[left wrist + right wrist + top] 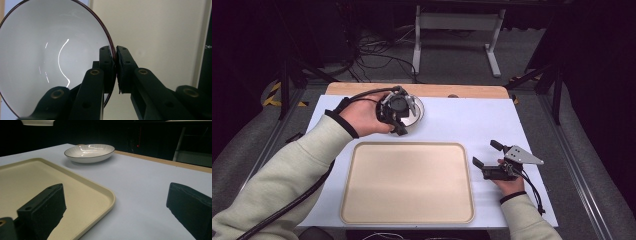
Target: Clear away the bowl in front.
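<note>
Bowl (50, 57) was gripped at its rim, pinched between the left gripper's (115, 58) jaws, but not yet moved to the tray (357, 200) just behind that gripper; the right gripper (488, 154) rested spread wide beside the tray, empty.

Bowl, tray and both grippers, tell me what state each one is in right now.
Bowl: upright on the white table cover, empty, its rim pinched by the left gripper.
Left gripper: shut on the bowl's rim.
Tray: flat on the table, empty.
Right gripper: open, holding nothing, beside the tray.
</note>
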